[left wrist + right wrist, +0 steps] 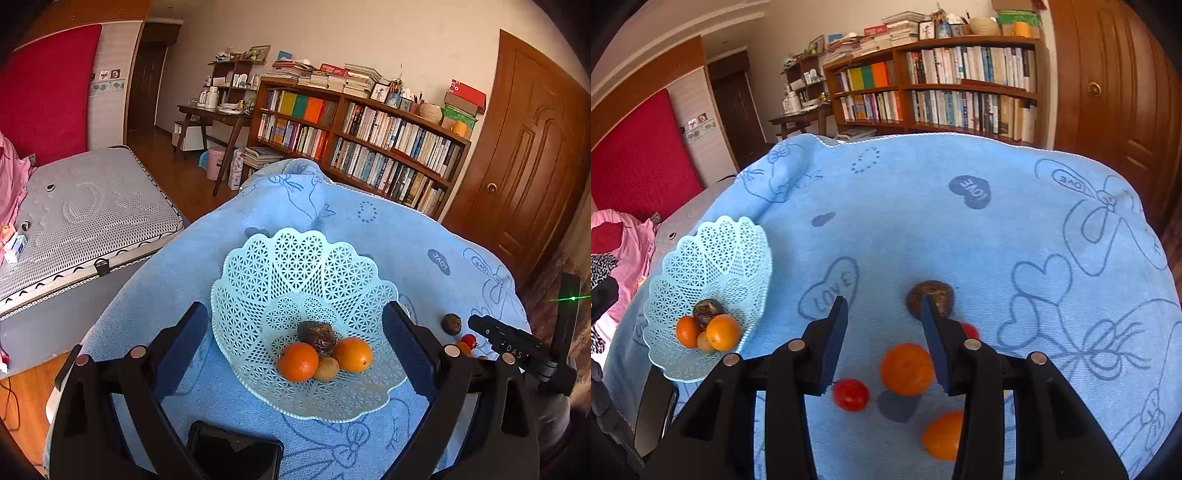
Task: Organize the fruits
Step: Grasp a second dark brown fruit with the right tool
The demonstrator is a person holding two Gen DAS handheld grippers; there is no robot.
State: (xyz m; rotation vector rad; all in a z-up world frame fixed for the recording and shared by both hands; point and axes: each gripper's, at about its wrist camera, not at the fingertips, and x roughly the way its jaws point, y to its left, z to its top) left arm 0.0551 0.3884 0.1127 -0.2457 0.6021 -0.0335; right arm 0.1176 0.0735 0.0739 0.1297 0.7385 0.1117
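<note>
A pale blue lattice basket (306, 273) stands on the blue towel and holds two oranges (297, 362), a dark wrinkled fruit (317, 335) and a small tan fruit (325, 368). My left gripper (295, 308) is open, its fingers on either side of the basket. My right gripper (883, 306) is open over loose fruit on the towel. An orange (907, 369) lies between its fingers, and a dark brown fruit (936, 295) sits just past the right fingertip. A red tomato (850, 394), a second orange (942, 435) and another red fruit (970, 329) lie close by.
A black phone (234, 458) lies on the towel at the near edge, beside the basket (713, 258). The blue towel (960, 229) spreads wide beyond the fruit. A bed (92, 221) is on the left, with a bookshelf (369, 147) and a door behind.
</note>
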